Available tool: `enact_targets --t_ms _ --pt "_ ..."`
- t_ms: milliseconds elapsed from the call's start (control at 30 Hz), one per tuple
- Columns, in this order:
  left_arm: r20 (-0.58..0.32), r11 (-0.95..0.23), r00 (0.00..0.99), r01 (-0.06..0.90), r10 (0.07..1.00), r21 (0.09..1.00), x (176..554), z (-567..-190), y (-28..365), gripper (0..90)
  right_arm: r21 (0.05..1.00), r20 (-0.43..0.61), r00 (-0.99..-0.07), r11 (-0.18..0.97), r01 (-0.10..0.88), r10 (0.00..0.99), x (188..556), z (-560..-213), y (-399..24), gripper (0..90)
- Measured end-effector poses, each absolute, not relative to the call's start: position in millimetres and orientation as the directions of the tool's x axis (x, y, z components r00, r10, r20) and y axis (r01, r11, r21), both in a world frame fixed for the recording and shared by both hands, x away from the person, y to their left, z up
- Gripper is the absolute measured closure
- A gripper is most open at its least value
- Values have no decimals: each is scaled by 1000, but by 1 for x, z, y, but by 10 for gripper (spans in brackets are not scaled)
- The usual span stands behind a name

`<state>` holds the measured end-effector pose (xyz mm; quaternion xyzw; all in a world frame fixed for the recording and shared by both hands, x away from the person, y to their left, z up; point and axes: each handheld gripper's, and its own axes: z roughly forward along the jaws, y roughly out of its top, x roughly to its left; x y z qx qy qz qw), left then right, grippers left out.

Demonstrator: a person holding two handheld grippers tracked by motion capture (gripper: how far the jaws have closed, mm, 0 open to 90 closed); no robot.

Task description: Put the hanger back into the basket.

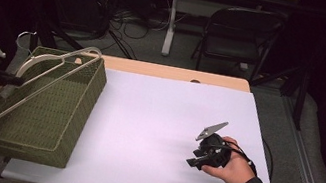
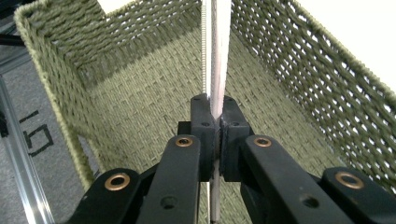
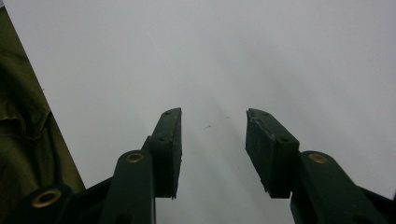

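Holding: left gripper (image 1: 15,79), at the table's left edge, has its jaws closed tight on one arm of a pale clothes hanger (image 1: 35,85); in the left gripper view the pads (image 2: 201,122) press flat on both sides of the thin bar (image 2: 215,60), so the grip looks firm enough to steer it.
Hanger position: it lies slanted across the open top of the green woven basket (image 1: 72,121), its hook end toward the basket's far corner and its long bar running down toward the near left corner; whether it rests on the rim or hangs just above it cannot be told.
Reason for the slant: the hanger seems too long to lie square across, so a diagonal line probably lets it sit along or inside the basket.
Basket position: it stands on the table's left side, over the left edge of the white sheet (image 1: 165,122), with its opening upward so things can be lowered in.
Idle hand: right gripper (image 1: 191,163) rests low near the sheet's near right corner, well apart from the basket; in the right gripper view its jaws stand wide apart with nothing between them, above bare white.
Likely purpose: it is parked aside, out of the hanger's path.
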<state>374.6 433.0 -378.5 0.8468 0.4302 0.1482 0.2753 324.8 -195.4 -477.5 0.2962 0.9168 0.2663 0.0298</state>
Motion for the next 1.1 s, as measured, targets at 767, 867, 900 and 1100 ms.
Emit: enact_targets --t_ms 767,867,900,1100 --pt "-35 -483 593 687 804 544 373 -440 441 874 491 101 -821 689 533 562 326 -478 -196 563" --pt "-42 -479 588 696 808 536 375 -451 441 874 488 101 -822 692 532 561 326 -478 -196 563" --pt "-41 -482 589 697 807 531 376 -454 441 874 488 101 -822 692 532 561 326 -478 -196 563" --pt "-27 -489 590 694 807 528 376 -470 437 873 505 103 -820 681 531 563 325 -479 -196 563"
